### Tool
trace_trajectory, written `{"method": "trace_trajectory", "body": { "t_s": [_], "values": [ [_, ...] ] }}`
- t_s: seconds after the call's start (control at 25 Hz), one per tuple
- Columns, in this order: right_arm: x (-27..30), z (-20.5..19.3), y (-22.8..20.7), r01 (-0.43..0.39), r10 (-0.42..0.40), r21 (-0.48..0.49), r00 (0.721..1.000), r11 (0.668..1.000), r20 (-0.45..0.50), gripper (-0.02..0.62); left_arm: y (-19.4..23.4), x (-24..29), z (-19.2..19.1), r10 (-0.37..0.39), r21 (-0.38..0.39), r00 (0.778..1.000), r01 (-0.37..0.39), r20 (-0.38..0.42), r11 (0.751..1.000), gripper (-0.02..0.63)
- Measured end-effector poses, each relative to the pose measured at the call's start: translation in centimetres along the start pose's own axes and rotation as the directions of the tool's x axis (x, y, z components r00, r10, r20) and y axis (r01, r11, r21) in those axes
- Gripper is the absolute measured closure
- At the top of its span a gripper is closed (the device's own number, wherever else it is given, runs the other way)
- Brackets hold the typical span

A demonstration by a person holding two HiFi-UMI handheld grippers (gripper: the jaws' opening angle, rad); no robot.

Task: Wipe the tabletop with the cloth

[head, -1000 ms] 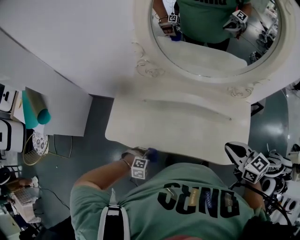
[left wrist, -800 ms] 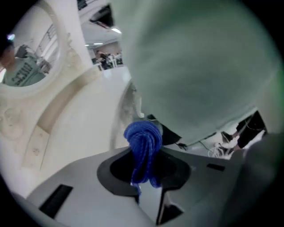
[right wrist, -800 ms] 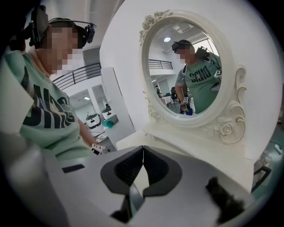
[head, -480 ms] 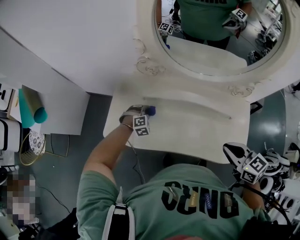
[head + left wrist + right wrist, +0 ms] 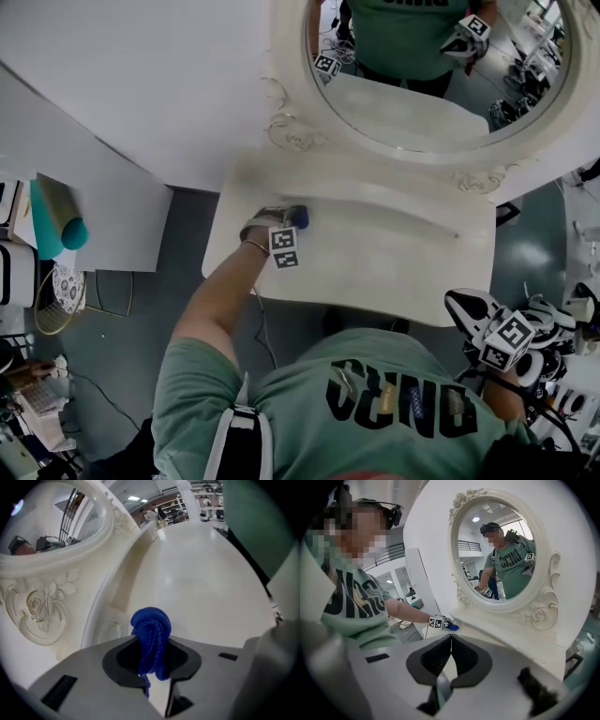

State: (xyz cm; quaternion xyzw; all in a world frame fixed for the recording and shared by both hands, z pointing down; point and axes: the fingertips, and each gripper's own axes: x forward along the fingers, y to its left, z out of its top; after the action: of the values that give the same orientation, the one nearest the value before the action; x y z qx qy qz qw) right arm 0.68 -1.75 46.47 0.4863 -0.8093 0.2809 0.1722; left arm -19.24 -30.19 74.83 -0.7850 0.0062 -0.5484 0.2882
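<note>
a cream bench [image 5: 394, 267] with a raised back ledge stands against a white wall, under an oval mirror [image 5: 431, 75] in a carved frame, with grey floor around it. the left gripper [image 5: 296, 219] is extended over the bench's rear left corner, close to the ledge. its fingers [image 5: 187, 660] are pinched on a bunched blue cloth [image 5: 151, 627] that pokes out past the tips. judgement: the cloth is gripped as a wad so its free end can be pressed and dragged along the surface, and a back corner suits working across toward the right and front. the right gripper [image 5: 459, 305] hangs off the bench's front right edge, near the person's hip. its fingers [image 5: 473, 660] are pressed together with nothing between them, and it looks parked out of the wiping path. not established: whether the cloth actually bears on the bench, since the left gripper view looks along the surface and the head view shows it too small. the cloth's full size is hidden inside the fingers. the bench shows no visible dirt or wet track, so how much has been wiped cannot be judged. the mirror's top is cut off in the head view.
</note>
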Motion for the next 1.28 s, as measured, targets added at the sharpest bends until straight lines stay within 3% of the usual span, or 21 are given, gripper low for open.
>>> {"method": "trace_trajectory", "body": {
  "t_s": [0.16, 0.28, 0.36, 0.44, 0.52, 0.6, 0.64, 0.76, 0.88, 1.08, 1.28],
  "values": [
    [0.6, 0.4, 0.0, -0.029, 0.029, 0.005, 0.999, 1.000, 0.014, 0.583, -11.6, -5.4, 1.5, -0.155, 0.120, 0.983, 0.143, 0.096, 0.982, 0.503],
    [1.6, 0.4, -0.1, -0.053, 0.053, 0.000, 0.998, 0.999, 0.018, 0.583, -21.2, -10.5, 1.7, -0.312, 0.169, 0.941, 0.289, 0.132, 0.942, 0.503],
    [2.1, 0.4, 0.1, -0.067, 0.067, 0.000, 0.998, 0.998, 0.020, 0.583, -26.8, -12.9, 0.8, -0.411, 0.188, 0.904, 0.387, 0.115, 0.903, 0.503],
    [2.6, 0.5, 0.3, -0.077, 0.077, -0.002, 0.997, 0.997, 0.014, 0.583, -30.2, -13.8, -0.2, -0.453, 0.176, 0.884, 0.431, 0.117, 0.885, 0.503],
    [3.0, 0.8, 0.3, -0.085, 0.085, -0.009, 0.996, 0.996, 0.006, 0.583, -27.3, -13.5, 0.2, -0.373, 0.064, 0.910, 0.367, 0.180, 0.928, 0.503],
    [3.3, 1.1, 0.3, -0.086, 0.086, -0.013, 0.996, 0.996, 0.002, 0.583, -18.9, -12.1, 0.4, -0.203, -0.075, 0.955, 0.224, 0.214, 0.972, 0.503],
    [3.3, 1.1, 0.4, -0.084, 0.084, -0.015, 0.996, 0.996, 0.000, 0.583, -14.1, -11.0, 0.2, -0.114, -0.107, 0.972, 0.138, 0.205, 0.985, 0.503],
    [3.6, 1.4, 1.2, -0.088, 0.088, -0.035, 0.996, 0.995, -0.013, 0.583, -3.3, -7.1, -2.2, 0.058, -0.056, 0.992, -0.052, 0.114, 0.997, 0.502],
    [3.5, 1.6, 1.6, -0.078, 0.076, -0.052, 0.997, 0.996, -0.026, 0.583, 1.2, -3.1, -4.5, 0.107, 0.033, 0.994, -0.108, 0.019, 0.994, 0.502],
    [2.2, 1.1, 0.8, -0.029, 0.028, -0.027, 0.999, 0.999, -0.030, 0.583, 2.9, 0.2, -4.8, 0.156, 0.122, 0.987, -0.153, -0.022, 0.981, 0.502],
    [2.3, 0.9, 0.8, -0.037, 0.036, -0.024, 0.999, 0.999, -0.032, 0.583, 2.6, 0.4, -4.3, 0.128, 0.074, 0.992, -0.128, 0.011, 0.989, 0.505]
  ]
}}
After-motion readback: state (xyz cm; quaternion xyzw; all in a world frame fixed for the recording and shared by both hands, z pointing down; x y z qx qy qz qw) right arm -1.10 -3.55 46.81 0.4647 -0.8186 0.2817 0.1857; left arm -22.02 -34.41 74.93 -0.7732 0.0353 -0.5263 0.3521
